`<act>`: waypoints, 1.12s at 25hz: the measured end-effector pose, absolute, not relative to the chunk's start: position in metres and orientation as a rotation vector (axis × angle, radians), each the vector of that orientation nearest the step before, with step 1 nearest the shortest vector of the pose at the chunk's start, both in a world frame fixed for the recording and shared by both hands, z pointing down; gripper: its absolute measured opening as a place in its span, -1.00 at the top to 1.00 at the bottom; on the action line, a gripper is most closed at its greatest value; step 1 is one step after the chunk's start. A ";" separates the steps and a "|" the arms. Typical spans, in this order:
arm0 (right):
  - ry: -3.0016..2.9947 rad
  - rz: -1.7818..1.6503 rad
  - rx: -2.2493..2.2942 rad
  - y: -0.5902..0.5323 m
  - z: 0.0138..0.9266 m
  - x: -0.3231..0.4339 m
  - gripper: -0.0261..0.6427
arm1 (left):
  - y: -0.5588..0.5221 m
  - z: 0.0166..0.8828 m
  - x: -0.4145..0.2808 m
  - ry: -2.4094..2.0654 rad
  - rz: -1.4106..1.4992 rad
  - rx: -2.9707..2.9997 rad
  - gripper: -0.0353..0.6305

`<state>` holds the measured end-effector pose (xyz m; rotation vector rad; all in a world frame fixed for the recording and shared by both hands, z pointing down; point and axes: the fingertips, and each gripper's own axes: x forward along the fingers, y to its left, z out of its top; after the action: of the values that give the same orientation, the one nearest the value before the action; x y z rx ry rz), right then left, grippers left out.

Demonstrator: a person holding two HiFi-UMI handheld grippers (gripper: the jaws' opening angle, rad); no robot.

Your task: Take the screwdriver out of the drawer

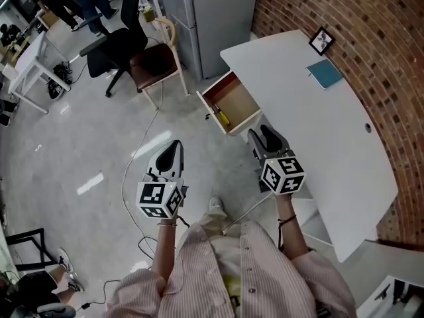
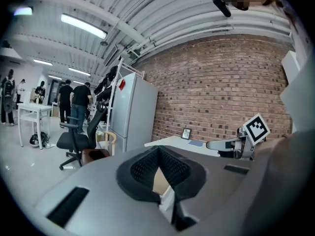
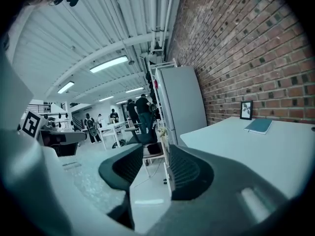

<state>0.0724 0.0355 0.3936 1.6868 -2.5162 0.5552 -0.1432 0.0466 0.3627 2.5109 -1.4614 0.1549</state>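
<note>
The screwdriver (image 1: 223,116) was just sitting in the open drawer (image 1: 237,97), down at its front-left end, with neither claw touching it. Right gripper (image 1: 267,136) hung near the drawer with jaws apart and empty, while the left gripper (image 1: 173,148) was pinched closed on nothing, further back over the floor.

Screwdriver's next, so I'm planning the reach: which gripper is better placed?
Right. The right gripper hovers just beside the open drawer holding the screwdriver, jaws apart; the left gripper is farther off, jaws together.

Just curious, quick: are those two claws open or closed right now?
Left gripper: shut, holding nothing.
Right gripper: open, holding nothing.
</note>
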 end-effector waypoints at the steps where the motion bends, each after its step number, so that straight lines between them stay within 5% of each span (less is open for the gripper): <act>1: -2.506 0.565 1.687 0.028 0.398 0.071 0.47 | 0.037 0.367 -0.145 -1.450 0.158 2.507 0.89; 28: -2.254 0.885 1.388 -0.173 0.566 0.052 0.47 | -0.155 0.523 -0.113 -1.311 0.318 2.180 0.89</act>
<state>0.0522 -0.1731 0.5656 1.3883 -2.2542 0.8853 -0.1131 -0.1554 0.5228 2.1797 -1.3109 0.3184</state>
